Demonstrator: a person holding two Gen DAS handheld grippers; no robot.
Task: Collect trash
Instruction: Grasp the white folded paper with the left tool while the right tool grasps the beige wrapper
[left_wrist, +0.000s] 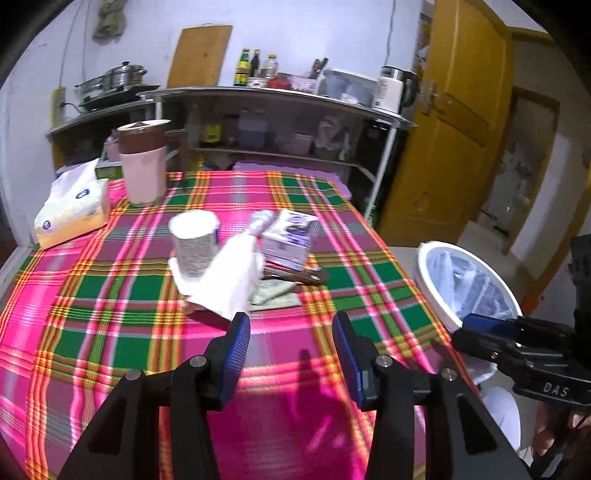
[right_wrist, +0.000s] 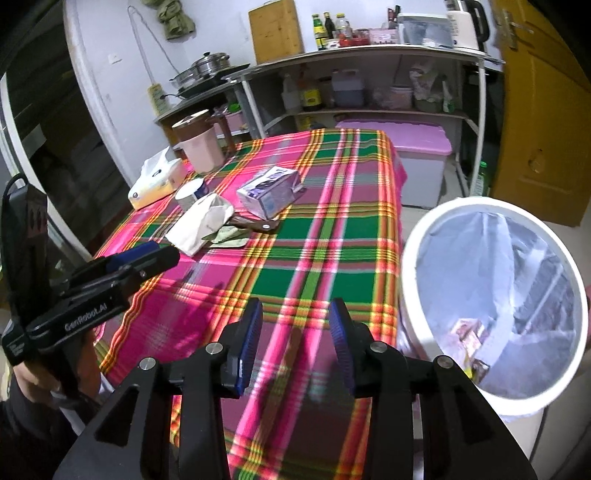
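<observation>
A white crumpled paper bag (left_wrist: 231, 280) (right_wrist: 201, 223) lies on the plaid tablecloth (left_wrist: 110, 288), beside a paper cup (left_wrist: 194, 242) (right_wrist: 190, 194), a purple-and-white carton (left_wrist: 290, 238) (right_wrist: 269, 192), a brown-handled utensil (left_wrist: 295, 275) and a green wrapper (left_wrist: 275, 295) (right_wrist: 227, 236). My left gripper (left_wrist: 291, 350) is open and empty, its tips just short of the bag. My right gripper (right_wrist: 295, 343) is open and empty above the table's near edge. A white bin (right_wrist: 495, 295) (left_wrist: 465, 284) with a clear liner stands right of the table and holds some scraps.
A tissue pack (left_wrist: 72, 208) and a pink jug with a brown lid (left_wrist: 142, 162) stand at the table's far left. Metal shelves (left_wrist: 280, 122) with bottles and a kettle are behind. A pink-lidded box (right_wrist: 413, 155) and a yellow door (left_wrist: 454, 122) are at the right.
</observation>
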